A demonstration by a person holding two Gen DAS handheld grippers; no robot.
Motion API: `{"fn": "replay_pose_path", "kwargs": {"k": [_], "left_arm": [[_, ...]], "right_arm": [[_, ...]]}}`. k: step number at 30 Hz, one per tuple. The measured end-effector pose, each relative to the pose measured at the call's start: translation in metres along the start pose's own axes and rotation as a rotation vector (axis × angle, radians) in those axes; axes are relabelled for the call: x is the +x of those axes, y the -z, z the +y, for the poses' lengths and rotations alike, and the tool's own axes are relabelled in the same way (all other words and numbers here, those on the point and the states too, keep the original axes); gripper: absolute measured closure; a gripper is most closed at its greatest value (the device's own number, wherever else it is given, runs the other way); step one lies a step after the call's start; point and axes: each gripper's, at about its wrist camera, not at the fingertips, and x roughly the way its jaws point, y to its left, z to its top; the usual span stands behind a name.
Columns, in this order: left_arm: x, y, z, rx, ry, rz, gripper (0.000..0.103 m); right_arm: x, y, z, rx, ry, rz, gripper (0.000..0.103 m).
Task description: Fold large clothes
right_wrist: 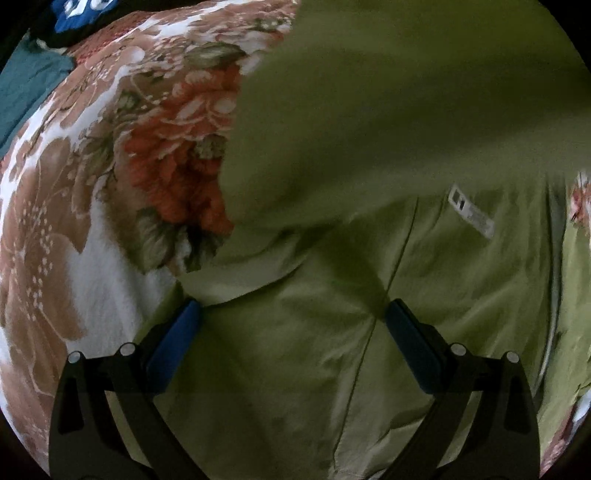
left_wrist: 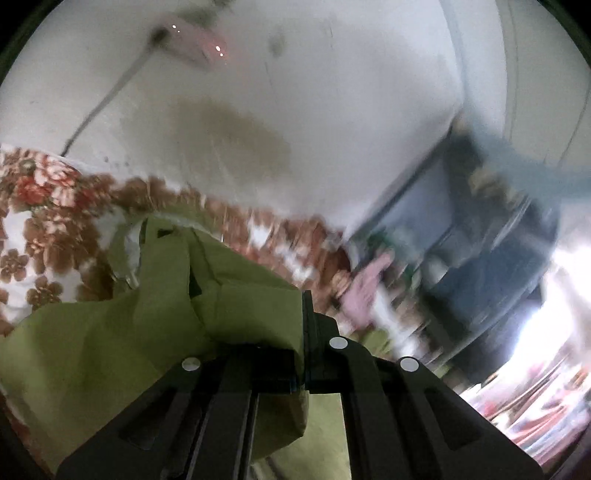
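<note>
An olive-green garment [left_wrist: 155, 325] is bunched over my left gripper [left_wrist: 304, 317], which is shut on a fold of it and holds it lifted above the floral bedspread [left_wrist: 44, 229]. In the right wrist view the same green garment [right_wrist: 369, 258] lies spread on the floral bedspread [right_wrist: 110, 184], with a white label [right_wrist: 471, 214] showing. My right gripper [right_wrist: 291, 317] is open just above the cloth, its blue fingers [right_wrist: 177, 339] wide apart and empty. A lifted part of the garment hangs blurred across the top of that view.
A white wall [left_wrist: 295, 92] with a stain rises behind the bed. Blurred dark furniture [left_wrist: 498, 240] and bright light stand at the right. A teal cloth [right_wrist: 26, 92] and a blue-and-white item [right_wrist: 81, 11] lie at the bed's far left.
</note>
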Motion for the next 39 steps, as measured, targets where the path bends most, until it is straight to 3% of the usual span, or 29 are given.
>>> {"fn": "replay_pose_path", "kwargs": {"k": [3, 5, 8, 12, 14, 16, 18, 21, 25, 28, 30, 32, 35, 38, 39], "left_arm": [[0.078, 0.044, -0.018, 0.06, -0.069, 0.106, 0.102], [0.134, 0.083, -0.036, 0.195, -0.166, 0.189, 0.102], [0.2, 0.137, -0.045, 0.339, -0.226, 0.302, 0.102], [0.256, 0.186, -0.047, 0.592, -0.349, 0.407, 0.101], [0.285, 0.206, -0.052, 0.71, -0.433, 0.529, 0.1], [0.304, 0.22, -0.049, 0.781, -0.492, 0.662, 0.087], [0.31, 0.221, -0.05, 0.792, -0.506, 0.727, 0.028], [0.306, 0.217, -0.054, 0.803, -0.525, 0.732, 0.009], [0.288, 0.203, -0.067, 0.776, -0.513, 0.721, 0.007], [0.263, 0.179, -0.08, 0.696, -0.494, 0.701, 0.006], [0.228, 0.149, -0.09, 0.603, -0.439, 0.663, 0.006], [0.169, 0.101, -0.097, 0.517, -0.38, 0.568, 0.005], [0.089, 0.04, -0.087, 0.446, -0.339, 0.435, 0.005], [0.049, 0.008, -0.049, 0.4, -0.38, 0.39, 0.005], [0.04, 0.002, -0.023, 0.377, -0.43, 0.384, 0.005]], "right_arm": [[0.0, 0.004, -0.005, 0.034, -0.027, -0.013, 0.004], [0.001, 0.007, -0.009, 0.044, -0.05, -0.028, 0.004], [0.002, 0.009, -0.016, 0.025, -0.071, -0.053, 0.004], [0.005, 0.007, -0.024, 0.014, -0.103, -0.078, 0.004], [0.006, 0.004, -0.026, -0.003, -0.111, -0.094, 0.004], [0.004, 0.004, -0.029, -0.017, -0.132, -0.106, 0.004], [0.001, 0.01, -0.03, -0.033, -0.147, -0.112, 0.004], [-0.005, 0.019, -0.033, -0.043, -0.163, -0.093, 0.004], [-0.027, 0.026, -0.032, -0.023, -0.178, -0.083, 0.004], [-0.047, 0.034, -0.029, -0.004, -0.194, -0.095, 0.004], [-0.06, 0.042, -0.029, -0.004, -0.203, -0.102, 0.004], [-0.075, 0.051, -0.031, -0.012, -0.183, -0.127, 0.004], [-0.097, 0.077, -0.048, -0.042, -0.088, -0.246, 0.004], [-0.107, 0.103, -0.096, -0.003, 0.001, -0.326, 0.004], [-0.11, 0.108, -0.125, 0.045, 0.02, -0.335, 0.004]]}}
